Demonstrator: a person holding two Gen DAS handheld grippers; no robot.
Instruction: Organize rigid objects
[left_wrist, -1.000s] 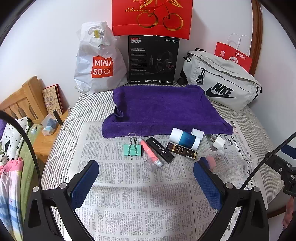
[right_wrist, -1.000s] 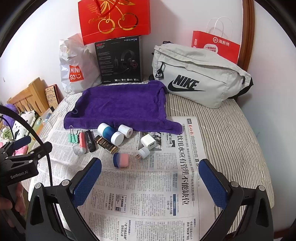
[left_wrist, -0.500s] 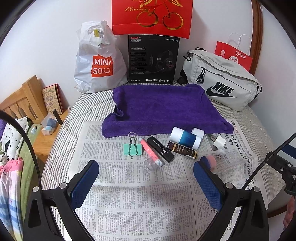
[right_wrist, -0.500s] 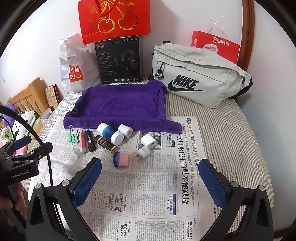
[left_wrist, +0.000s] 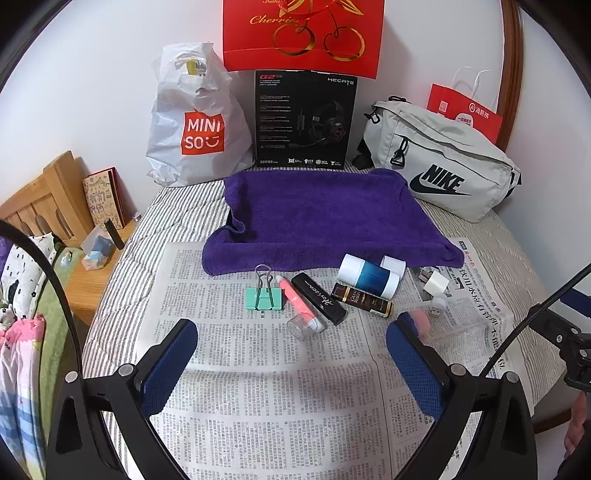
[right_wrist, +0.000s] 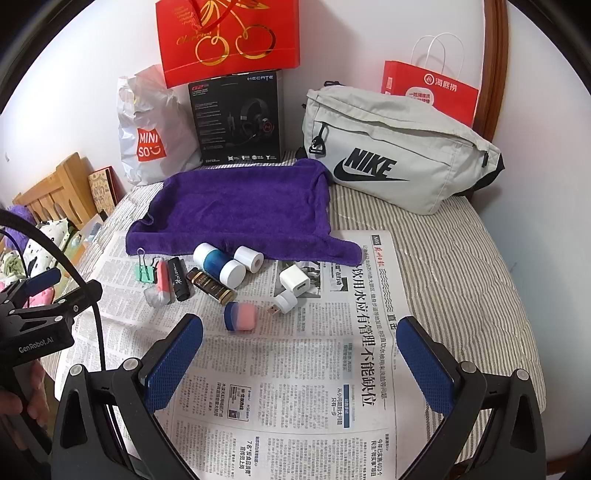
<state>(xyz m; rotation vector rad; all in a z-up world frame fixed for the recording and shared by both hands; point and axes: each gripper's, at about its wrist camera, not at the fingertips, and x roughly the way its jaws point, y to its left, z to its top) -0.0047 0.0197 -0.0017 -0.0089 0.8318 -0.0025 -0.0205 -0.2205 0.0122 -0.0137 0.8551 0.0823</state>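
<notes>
Left wrist: pink-blue cap (left_wrist: 419, 320) half hidden behind rt pad (left_wrist: 413, 363).

1. The left tongs' (left_wrist: 291, 354) view has crept a touch nearer the towel (left_wrist: 325, 218).
2. The right tongs' (right_wrist: 299, 350) view shows the towel (right_wrist: 236, 210) barely shifted; nothing else moved.

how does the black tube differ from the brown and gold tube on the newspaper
The black tube is plain black with script lettering; the brown and gold tube has gold bands and a gold end. The black one lies beside the pink tube, the brown one nearer the blue-and-white bottle. Both lie flat on the newspaper.
</notes>
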